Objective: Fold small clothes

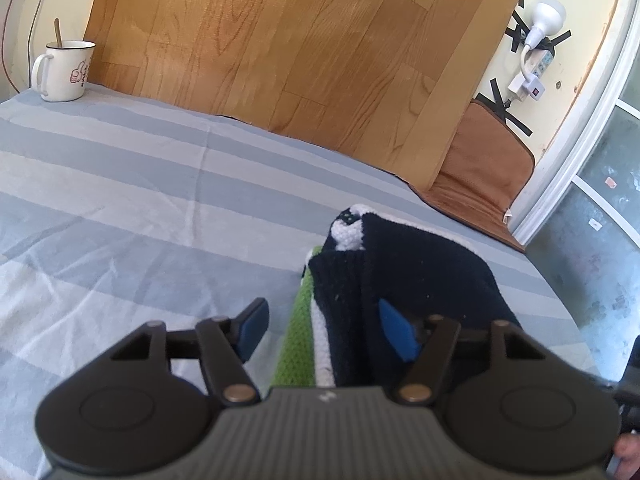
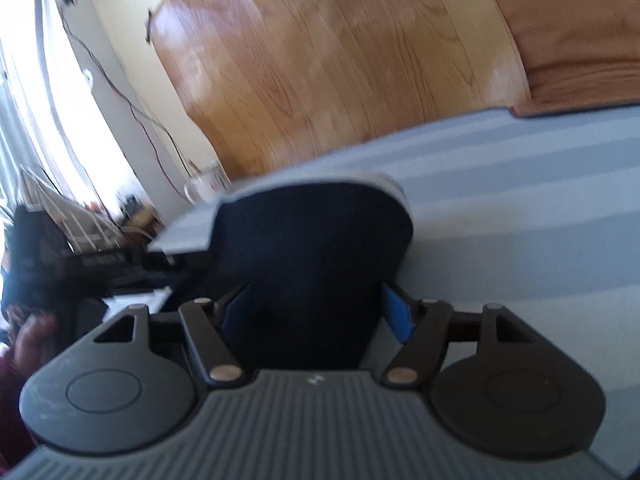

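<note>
While the small knitted garment (image 1: 404, 280) lies folded on the striped grey-blue sheet (image 1: 120, 184), both grippers stand over it with their jaws apart. In the left wrist view, the left gripper (image 1: 320, 330) has its two blue pads well separated. The left pad (image 1: 252, 330) is over bare sheet and touches nothing. The right pad (image 1: 394, 332) is in front of the dark navy part of the garment, and I cannot tell if it touches the wool. Between the two pads run the green and white stripes of the garment's edge (image 1: 304, 332), but the pads do not press on them. At the far end of the garment a white patch (image 1: 352, 236) shows.

In the right wrist view, which is blurred, the right gripper (image 2: 316, 312) also has its jaws apart. The navy garment (image 2: 316, 248) fills the space between the pads and rises as a rounded dark shape with a pale edge on top. The right blue pad (image 2: 400, 312) stands just beside the cloth; the left one is mostly in shadow against it. The pads do not seem to squeeze the fabric.

Behind the bed stands a wooden board (image 1: 300, 48) against the wall. A white mug (image 1: 66, 70) with a spoon sits on the far left corner of the sheet, well apart from the garment. A brown cushion (image 1: 480, 164) leans at the right.
</note>
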### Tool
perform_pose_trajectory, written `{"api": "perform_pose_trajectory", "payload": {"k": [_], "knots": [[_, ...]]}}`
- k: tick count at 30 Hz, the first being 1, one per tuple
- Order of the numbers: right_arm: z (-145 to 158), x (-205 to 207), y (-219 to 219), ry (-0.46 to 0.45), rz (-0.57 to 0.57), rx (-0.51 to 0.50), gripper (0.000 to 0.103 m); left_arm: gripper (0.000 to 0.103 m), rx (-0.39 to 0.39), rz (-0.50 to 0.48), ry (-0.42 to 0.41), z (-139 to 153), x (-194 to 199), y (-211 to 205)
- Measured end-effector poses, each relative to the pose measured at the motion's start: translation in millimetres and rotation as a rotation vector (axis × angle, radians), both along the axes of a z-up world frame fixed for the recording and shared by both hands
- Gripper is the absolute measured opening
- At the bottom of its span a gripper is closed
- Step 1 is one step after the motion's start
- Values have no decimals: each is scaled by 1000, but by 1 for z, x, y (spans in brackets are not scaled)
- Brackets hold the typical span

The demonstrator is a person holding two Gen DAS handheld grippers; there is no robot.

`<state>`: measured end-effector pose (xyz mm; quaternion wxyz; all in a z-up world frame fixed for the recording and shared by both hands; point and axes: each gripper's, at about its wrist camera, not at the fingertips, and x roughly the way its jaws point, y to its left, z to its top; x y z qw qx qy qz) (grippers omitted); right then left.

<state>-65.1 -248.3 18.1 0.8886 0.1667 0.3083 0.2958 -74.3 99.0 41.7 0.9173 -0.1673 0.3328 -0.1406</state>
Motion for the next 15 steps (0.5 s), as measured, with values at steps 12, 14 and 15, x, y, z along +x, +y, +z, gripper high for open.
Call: {"api": "perform_pose_trajectory", "payload": {"k": [12, 14, 15], "knots": [[1, -3, -23, 20, -7, 96, 75, 76, -16, 13, -48, 5, -12, 18], [2, -5, -31, 19, -29, 126, 81, 81, -42, 18, -60, 7, -14, 26], [1, -6, -33, 22, -38, 139, 85, 82, -64, 14, -61, 9, -15, 30]]}}
